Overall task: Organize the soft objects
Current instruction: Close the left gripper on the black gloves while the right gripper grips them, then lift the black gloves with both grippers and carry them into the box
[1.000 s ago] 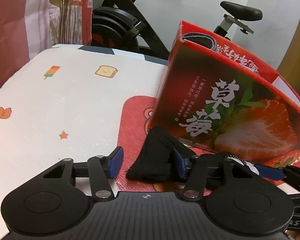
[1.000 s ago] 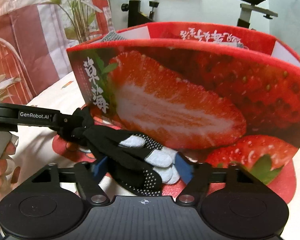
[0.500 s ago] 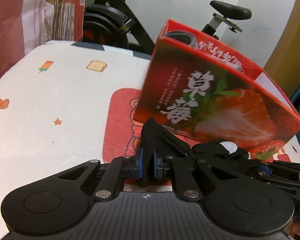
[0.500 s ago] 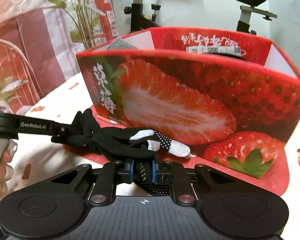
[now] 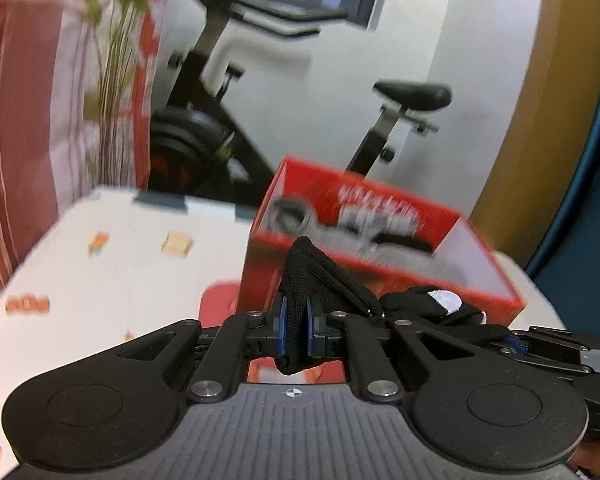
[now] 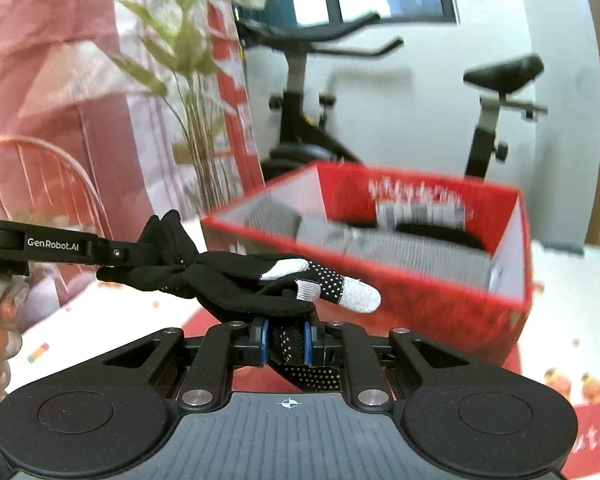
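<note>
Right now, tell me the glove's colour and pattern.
Black glove with white dots and grey fingertips; clearest in the right wrist view.

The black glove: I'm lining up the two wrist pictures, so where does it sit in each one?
Left wrist: black glove at lower centre, pinched in the left gripper, trailing right to the other gripper.
Right wrist: black glove at centre left, stretched from the left gripper to the right gripper, grey fingertips pointing right.
Shared landmark: the red strawberry box, open behind the glove.
</note>
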`<state>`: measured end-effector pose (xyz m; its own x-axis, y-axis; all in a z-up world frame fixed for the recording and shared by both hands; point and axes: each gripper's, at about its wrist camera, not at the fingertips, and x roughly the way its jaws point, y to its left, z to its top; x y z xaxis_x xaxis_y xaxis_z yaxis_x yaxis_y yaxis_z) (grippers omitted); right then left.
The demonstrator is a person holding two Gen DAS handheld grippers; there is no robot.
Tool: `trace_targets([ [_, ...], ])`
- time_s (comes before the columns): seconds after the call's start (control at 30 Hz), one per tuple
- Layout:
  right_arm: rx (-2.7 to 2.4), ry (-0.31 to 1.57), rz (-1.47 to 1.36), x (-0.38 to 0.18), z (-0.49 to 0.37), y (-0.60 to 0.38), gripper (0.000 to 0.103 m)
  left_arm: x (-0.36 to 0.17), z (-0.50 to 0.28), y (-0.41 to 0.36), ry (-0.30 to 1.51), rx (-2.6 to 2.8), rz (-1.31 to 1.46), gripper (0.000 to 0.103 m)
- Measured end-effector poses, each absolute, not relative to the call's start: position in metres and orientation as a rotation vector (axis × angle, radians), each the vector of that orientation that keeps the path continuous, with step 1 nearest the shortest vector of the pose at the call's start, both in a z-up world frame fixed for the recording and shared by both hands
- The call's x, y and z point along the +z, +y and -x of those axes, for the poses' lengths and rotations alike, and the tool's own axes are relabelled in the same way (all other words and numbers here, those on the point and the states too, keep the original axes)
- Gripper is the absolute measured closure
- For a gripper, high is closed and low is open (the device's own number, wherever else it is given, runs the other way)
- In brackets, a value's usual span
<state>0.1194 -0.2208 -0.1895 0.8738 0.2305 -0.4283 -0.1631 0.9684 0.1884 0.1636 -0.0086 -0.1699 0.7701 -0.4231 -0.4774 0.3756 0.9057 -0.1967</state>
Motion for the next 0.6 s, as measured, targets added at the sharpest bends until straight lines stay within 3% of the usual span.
trace_targets([
  [0.3,0.199,0.376,-0.111,-0.148,-0.131,-0.239,0.089,-0.132,-0.177,-0.027,0.451,-0.466,0.074,0.092],
  [0.6,0.14,0.445,-0.117,-0.152,-0.175,-0.272,0.089,-0.144,-0.239,-0.068,0.573,-0.507,0.045,0.092],
])
